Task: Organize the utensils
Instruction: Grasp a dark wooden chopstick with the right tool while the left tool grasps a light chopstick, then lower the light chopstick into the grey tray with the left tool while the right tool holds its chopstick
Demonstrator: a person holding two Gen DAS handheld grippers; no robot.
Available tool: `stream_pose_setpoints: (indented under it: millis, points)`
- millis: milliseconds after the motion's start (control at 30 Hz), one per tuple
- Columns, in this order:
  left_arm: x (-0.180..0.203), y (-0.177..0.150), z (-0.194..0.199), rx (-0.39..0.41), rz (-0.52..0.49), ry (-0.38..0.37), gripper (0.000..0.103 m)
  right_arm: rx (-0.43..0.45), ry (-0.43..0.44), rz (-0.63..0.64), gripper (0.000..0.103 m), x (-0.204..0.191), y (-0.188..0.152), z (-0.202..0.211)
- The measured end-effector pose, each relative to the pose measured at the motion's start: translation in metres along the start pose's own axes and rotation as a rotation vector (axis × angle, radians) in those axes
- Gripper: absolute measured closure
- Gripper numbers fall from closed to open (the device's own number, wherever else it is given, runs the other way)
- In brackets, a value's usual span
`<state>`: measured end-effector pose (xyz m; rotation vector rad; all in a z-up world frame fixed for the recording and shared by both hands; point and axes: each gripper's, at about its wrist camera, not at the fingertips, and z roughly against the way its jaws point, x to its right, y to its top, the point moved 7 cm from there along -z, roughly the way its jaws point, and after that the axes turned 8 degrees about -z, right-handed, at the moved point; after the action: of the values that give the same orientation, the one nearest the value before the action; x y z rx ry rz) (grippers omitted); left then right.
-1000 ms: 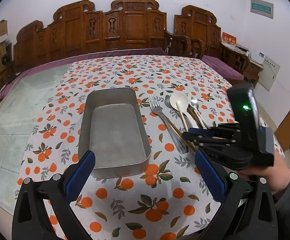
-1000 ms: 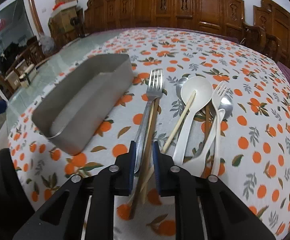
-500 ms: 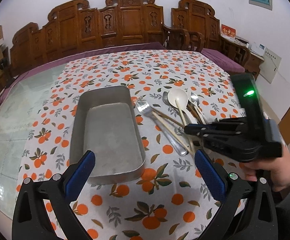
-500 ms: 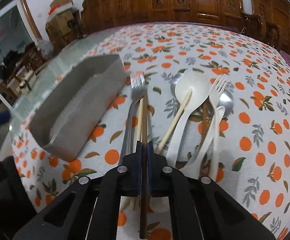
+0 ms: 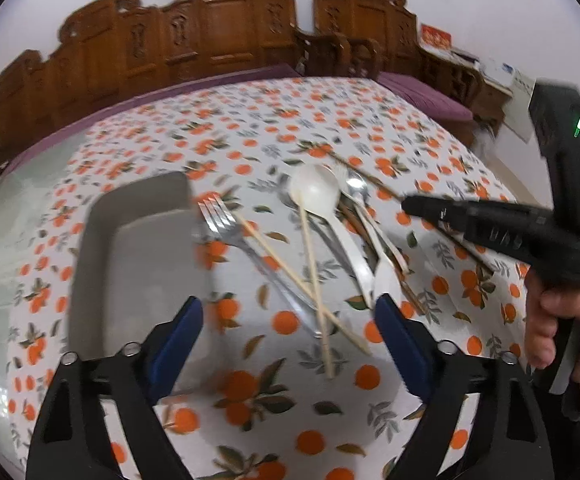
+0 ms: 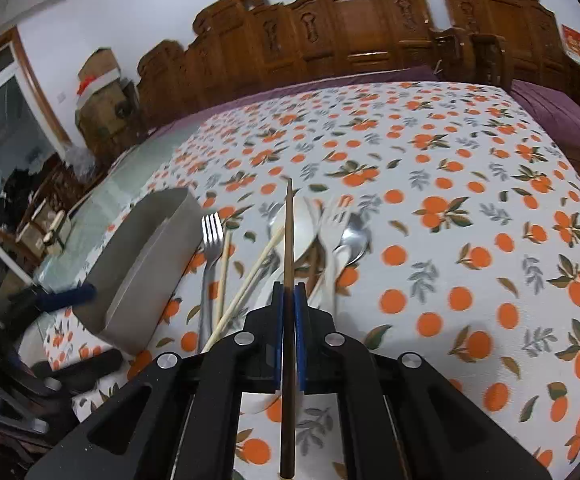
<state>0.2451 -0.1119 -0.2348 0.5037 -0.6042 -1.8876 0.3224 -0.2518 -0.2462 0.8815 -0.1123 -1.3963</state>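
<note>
Metal tray (image 5: pixel 138 264) bare inside; right tool (image 6: pixel 289 292) clenched on dark chopstick (image 6: pixel 288 240), left tool (image 5: pixel 286 336) spread wide

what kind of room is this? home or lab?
Most likely a home living or dining room: carved wooden chairs along the wall, an orange-print tablecloth on the table, and cardboard boxes stacked in a corner.

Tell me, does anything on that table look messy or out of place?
Yes. The utensils lie in a crossed heap beside the metal tray, which holds none: a fork, pale chopsticks and a white spoon overlap at angles. The right tool grips one dark chopstick above them.
</note>
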Motion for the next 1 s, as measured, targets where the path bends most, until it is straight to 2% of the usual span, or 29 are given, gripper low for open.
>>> stream_pose_setpoints:
  millis: [33,200,400,633,700,833,1000]
  points:
    - [0.004,-0.001,-0.006,-0.012,-0.006,-0.010,0.029,0.002,-0.002,-0.004,0.097,0.002,0.001,0.001]
    - [0.017,-0.014,-0.028,-0.065,-0.027,-0.035,0.056,0.007,-0.008,0.011,0.097,0.000,0.000,0.002]
    - [0.023,-0.029,-0.040,-0.106,-0.036,-0.053,0.074,0.009,-0.007,0.031,0.097,-0.008,-0.002,0.002]
    - [0.023,-0.039,-0.051,-0.133,-0.020,-0.059,0.087,-0.004,-0.018,0.049,0.097,-0.013,-0.008,0.000]
    - [0.022,-0.040,-0.051,-0.134,-0.020,-0.056,0.098,-0.005,-0.017,0.054,0.097,-0.016,-0.008,0.000]
    - [0.016,-0.041,-0.046,-0.126,0.008,-0.070,0.099,-0.008,-0.014,0.069,0.097,-0.022,-0.008,0.000]
    - [0.009,-0.035,-0.023,-0.072,0.014,-0.064,0.099,-0.009,-0.010,0.081,0.097,-0.028,-0.009,0.001]
